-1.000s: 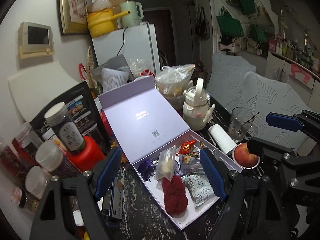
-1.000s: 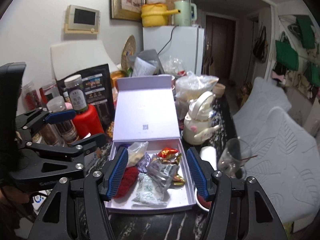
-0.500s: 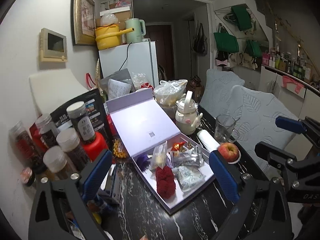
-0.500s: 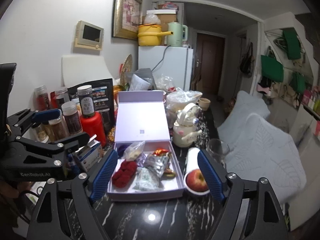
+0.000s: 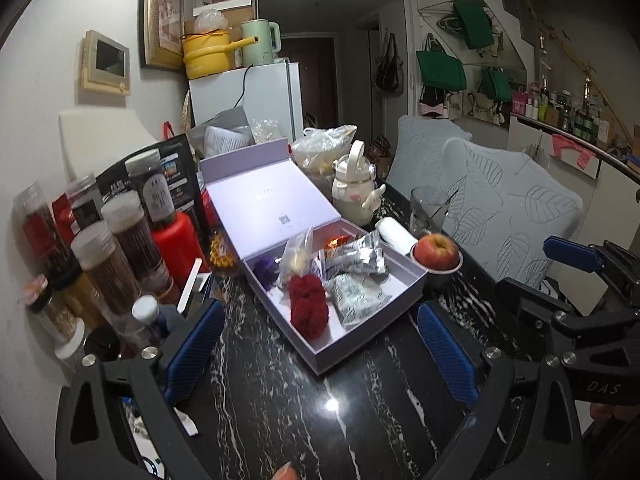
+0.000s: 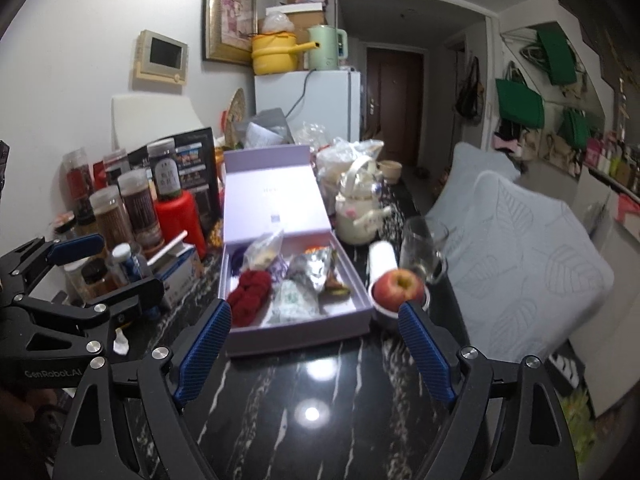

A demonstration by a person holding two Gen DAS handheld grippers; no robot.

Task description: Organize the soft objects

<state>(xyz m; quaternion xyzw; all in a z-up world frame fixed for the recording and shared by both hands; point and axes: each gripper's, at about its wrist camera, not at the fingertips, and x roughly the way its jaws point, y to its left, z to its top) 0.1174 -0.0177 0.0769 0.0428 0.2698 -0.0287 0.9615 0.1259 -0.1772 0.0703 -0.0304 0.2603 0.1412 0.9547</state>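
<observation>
An open lilac box [image 5: 372, 340] [image 6: 300, 336] stands on the black marble table with its lid raised. Inside lie a red fluffy piece [image 5: 308, 304] [image 6: 250, 296], a purple tuft [image 5: 266, 270], a clear bag [image 5: 294, 256], a silver foil pouch [image 5: 356, 258] [image 6: 312, 266] and a white-green sachet [image 5: 354, 298] [image 6: 292, 300]. My left gripper [image 5: 320, 310] hovers open in front of the box's near corner, holding nothing. My right gripper [image 6: 314, 308] hangs before the box's front wall. Its jaws are opening and nothing is between them.
A red apple [image 5: 436, 252] [image 6: 398, 286] sits in a small bowl right of the box, with a glass [image 6: 420, 248], a white roll [image 5: 394, 234] and a white teapot [image 5: 356, 196] behind. Several spice jars [image 5: 120, 240] and a red canister [image 5: 176, 240] crowd the left. Cushioned chairs [image 5: 512, 208] line the right.
Both grippers have drawn back from over the box toward the near table edge, and both sets of jaws have spread wider. The box contents lie unmoved.
</observation>
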